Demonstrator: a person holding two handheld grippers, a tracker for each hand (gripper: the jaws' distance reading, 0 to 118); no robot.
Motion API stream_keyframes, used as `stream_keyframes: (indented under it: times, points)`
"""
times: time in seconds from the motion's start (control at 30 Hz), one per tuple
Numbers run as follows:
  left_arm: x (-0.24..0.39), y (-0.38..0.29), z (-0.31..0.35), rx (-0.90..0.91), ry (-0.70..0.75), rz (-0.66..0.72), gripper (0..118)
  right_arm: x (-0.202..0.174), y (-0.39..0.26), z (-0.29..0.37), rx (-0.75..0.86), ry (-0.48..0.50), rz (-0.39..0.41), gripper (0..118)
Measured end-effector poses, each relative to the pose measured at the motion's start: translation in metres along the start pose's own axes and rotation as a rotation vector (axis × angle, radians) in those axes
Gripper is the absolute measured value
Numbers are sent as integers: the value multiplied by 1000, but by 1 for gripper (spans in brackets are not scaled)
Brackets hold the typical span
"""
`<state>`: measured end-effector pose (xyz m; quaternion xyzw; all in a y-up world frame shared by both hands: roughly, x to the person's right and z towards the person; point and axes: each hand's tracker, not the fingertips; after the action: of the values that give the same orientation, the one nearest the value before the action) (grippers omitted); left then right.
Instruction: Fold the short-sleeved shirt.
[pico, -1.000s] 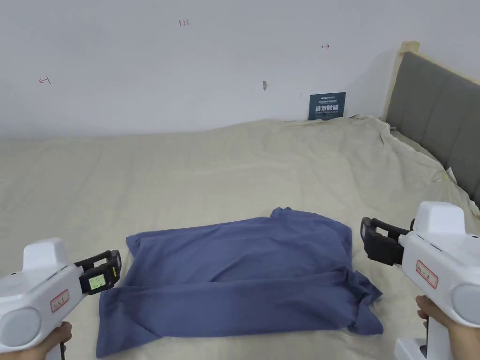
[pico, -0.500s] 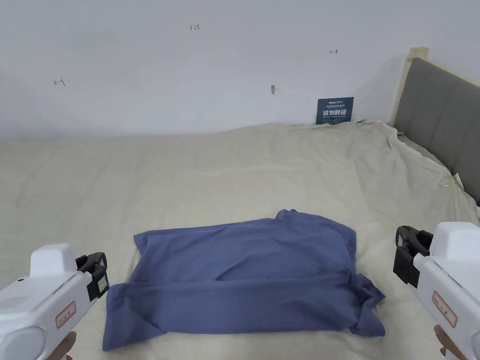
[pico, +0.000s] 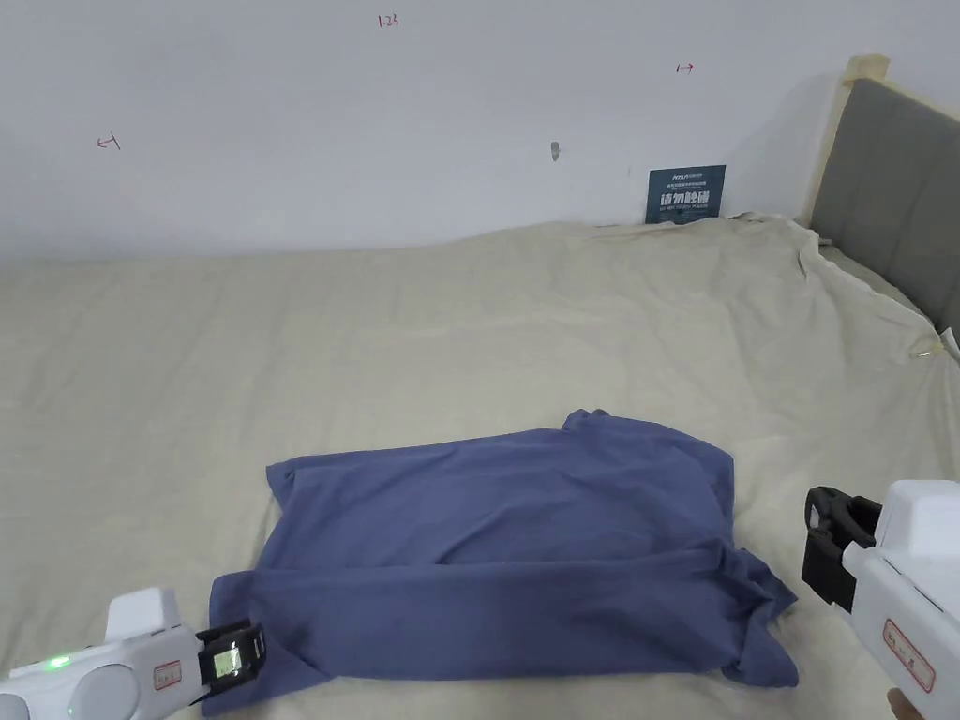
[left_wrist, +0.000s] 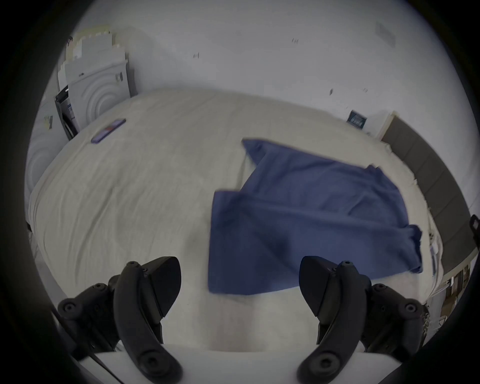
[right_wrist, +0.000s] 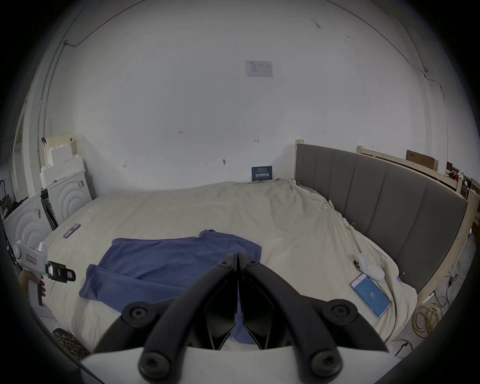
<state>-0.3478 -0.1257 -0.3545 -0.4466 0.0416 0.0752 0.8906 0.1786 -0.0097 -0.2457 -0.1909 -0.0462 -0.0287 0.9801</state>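
Note:
A blue short-sleeved shirt (pico: 506, 544) lies flat on the bed, its near long edge folded over onto the body. The left gripper view shows the same shirt (left_wrist: 298, 220), and so does the right gripper view (right_wrist: 166, 259). My left gripper (pico: 246, 656) is low at the shirt's near left corner, and its jaws (left_wrist: 240, 270) stand wide open with nothing between them. From the right gripper view it (right_wrist: 65, 274) sits just left of that corner. My right gripper (pico: 823, 553) hovers just right of the shirt's right end, and its jaws (right_wrist: 237, 256) are shut on nothing.
The beige bedsheet (pico: 469, 328) spreads wide behind the shirt. A grey headboard (pico: 891, 187) runs along the right. A phone (right_wrist: 371, 298) and a white device (right_wrist: 368, 267) lie on the bed at the right, and another phone (right_wrist: 72, 230) at the far left. Yellow cable (right_wrist: 426, 319) lies beside the bed.
My left gripper has dropped lower, down to the shirt's near left corner. My right gripper has drawn back to the right and lower. The shirt lies as before.

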Motion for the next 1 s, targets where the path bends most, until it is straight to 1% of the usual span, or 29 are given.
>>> stream_keyframes:
  times: [0.13,0.2,0.23,0.27,0.3,0.37,0.4,0.43,0.47,0.5,0.53,0.57,0.6,0.63,0.67,0.7,0.73,0.77,0.8,0.87,1.0]
  points:
    - [-4,-9,-28,-69,59,-10,98,2,-5,-11,-38,-13,-1,0]
    - [-7,-12,-39,-86,80,4,94,5,-9,-15,-50,-14,-4,0]
    - [-6,-13,-44,-90,84,-1,87,6,-10,-17,-58,-15,-6,0]
    - [-4,-13,-45,-94,85,-7,74,7,-11,-19,-65,-15,-7,0]
    - [-1,-14,-45,-99,81,-17,64,7,-12,-20,-72,-17,-6,0]
    - [4,-15,-52,-133,71,-48,50,9,-15,-24,-89,-21,-5,0]
    - [8,-16,-51,-127,94,-69,47,10,-17,-26,-97,-22,-6,0]
    - [11,-16,-48,-116,86,-96,37,11,-18,-28,-107,-26,-11,0]
    - [14,-15,-48,-116,64,-110,16,12,-21,-30,-117,-31,-16,0]
    - [16,-15,-47,-116,48,-122,10,14,-23,-34,-130,-38,-21,0]
    - [19,-14,-47,-122,35,-139,8,16,-26,-38,-156,-47,-28,0]
    - [20,-14,-48,-127,52,-175,7,18,-30,-44,-184,-58,-37,1]
    - [22,-14,-47,-122,51,-208,6,20,-35,-49,-212,-61,-46,5]
    - [24,-13,-44,-104,45,-235,6,22,-41,-56,-247,-63,-49,16]
    - [24,-12,-39,-100,41,-237,6,23,-48,-62,-269,-57,-57,40]
    - [24,-11,-35,-90,41,-238,6,24,-54,-68,-307,-58,-43,59]
    - [23,-9,-29,-67,29,-233,6,24,-63,-76,-339,-51,-43,72]
    - [22,-6,-24,-60,18,-227,6,24,-72,-82,-351,-51,-38,82]
    - [21,-4,-20,-51,12,-223,6,23,-79,-87,-372,-52,-34,85]
    - [18,1,-6,-28,-2,-223,6,19,-95,-99,-444,-47,-27,85]
    - [11,8,1,-7,-21,-215,6,11,-120,-118,-525,-32,-48,85]
